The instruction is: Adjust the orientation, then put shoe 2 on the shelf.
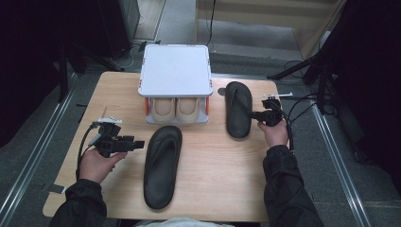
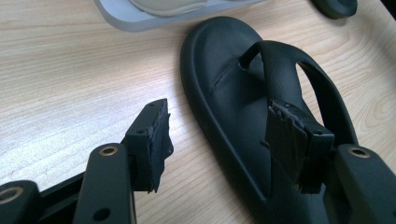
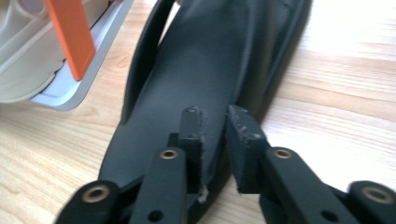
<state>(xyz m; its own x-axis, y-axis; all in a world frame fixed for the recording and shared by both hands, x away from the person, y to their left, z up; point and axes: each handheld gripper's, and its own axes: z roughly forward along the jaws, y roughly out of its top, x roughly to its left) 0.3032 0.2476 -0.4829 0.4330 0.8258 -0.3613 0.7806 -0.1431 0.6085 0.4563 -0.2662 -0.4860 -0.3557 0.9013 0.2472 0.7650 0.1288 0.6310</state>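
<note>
This looks like a lab or test room set up for recording, not a home. A small light-wood bench (image 1: 213, 189) stands alone on grey carpet, with metal floor rails (image 1: 33, 156) running along its left and right sides. Dark stands and black equipment (image 1: 326, 71) crowd the far right, and loose cables (image 1: 127, 54) trail on the floor at the far left. Beyond the bench, pale wooden panelling (image 1: 265, 19) lines the far wall.
</note>
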